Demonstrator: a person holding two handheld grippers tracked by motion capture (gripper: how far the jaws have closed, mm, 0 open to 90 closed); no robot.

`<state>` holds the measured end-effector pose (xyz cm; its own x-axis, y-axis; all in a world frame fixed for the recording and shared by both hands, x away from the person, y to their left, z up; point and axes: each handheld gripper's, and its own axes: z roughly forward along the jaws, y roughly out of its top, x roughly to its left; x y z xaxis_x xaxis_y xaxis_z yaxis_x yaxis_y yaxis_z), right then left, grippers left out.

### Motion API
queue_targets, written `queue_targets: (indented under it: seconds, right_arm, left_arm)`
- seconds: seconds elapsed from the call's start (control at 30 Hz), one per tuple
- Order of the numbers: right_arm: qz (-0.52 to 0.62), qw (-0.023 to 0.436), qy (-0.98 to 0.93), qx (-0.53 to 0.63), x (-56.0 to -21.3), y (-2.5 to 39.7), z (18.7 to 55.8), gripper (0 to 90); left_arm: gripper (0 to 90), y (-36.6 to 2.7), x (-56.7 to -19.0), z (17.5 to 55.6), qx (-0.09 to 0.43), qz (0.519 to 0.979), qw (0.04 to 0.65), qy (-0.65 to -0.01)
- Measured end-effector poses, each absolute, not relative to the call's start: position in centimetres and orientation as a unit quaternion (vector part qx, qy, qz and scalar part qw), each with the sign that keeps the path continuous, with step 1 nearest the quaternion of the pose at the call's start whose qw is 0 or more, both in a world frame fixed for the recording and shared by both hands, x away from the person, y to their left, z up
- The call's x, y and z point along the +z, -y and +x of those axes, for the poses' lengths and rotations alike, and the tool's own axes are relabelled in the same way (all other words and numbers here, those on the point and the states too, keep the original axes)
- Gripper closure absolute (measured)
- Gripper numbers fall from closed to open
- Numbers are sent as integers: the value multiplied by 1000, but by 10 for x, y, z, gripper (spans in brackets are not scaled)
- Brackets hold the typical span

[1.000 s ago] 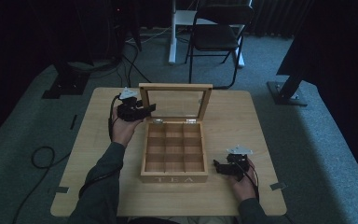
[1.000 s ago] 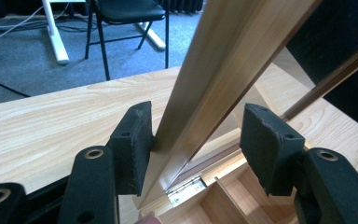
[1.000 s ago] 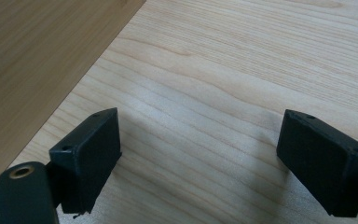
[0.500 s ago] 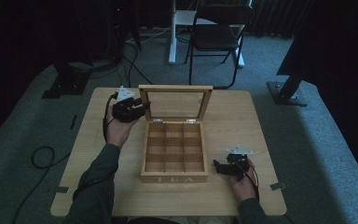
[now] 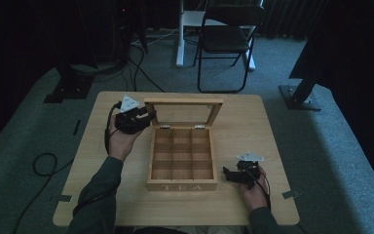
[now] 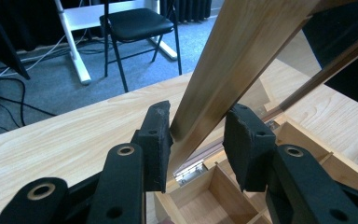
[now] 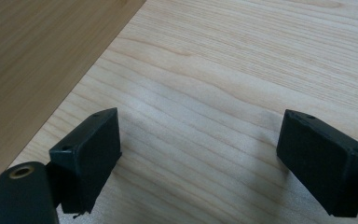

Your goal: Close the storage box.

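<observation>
My left gripper (image 6: 196, 140) straddles the lid (image 6: 242, 60) frame's side, jaws parted, left pad touching; it has slid left since half a second ago. The tea box (image 5: 181, 158) sits centre-table. My right gripper (image 7: 200, 158), at its 4 o'clock, rests gaping.

You are working on a pale wooden table (image 5: 253, 122) with a fine, wavy grain. The tea box (image 5: 181, 183) on it is a slightly warmer, honey-toned wood, with "TEA" in faint pale letters on its front, and its lid (image 6: 235, 60) is framed in the same wood with silver hinges. Both your left gripper (image 6: 196, 140) and right gripper (image 7: 200, 154) are black, each topped by a light grey plate. Your sleeve (image 5: 100, 190) is dark green, the chair (image 5: 226, 39) black, the carpet grey.
</observation>
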<state>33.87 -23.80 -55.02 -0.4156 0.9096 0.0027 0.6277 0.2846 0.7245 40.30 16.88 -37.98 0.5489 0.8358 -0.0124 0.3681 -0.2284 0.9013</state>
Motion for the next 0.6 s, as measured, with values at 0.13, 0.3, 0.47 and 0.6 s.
queue_targets:
  seconds: [0.13, 0.3, 0.47, 0.6]
  right_arm:
    - [497, 212, -773, 332, -550, 238, 339, 130]
    - [497, 212, -773, 332, -550, 238, 339, 130]
    - [497, 212, -773, 332, -550, 238, 339, 130]
    - [498, 212, -773, 332, -550, 238, 339, 130]
  left_arm:
    - [614, -169, -381, 401, 247, 742, 473, -406]
    - [614, -168, -382, 397, 249, 739, 474, -408]
    - [615, -168, -383, 393, 252, 740, 474, -406]
    - [615, -167, -382, 389, 256, 739, 473, -406]
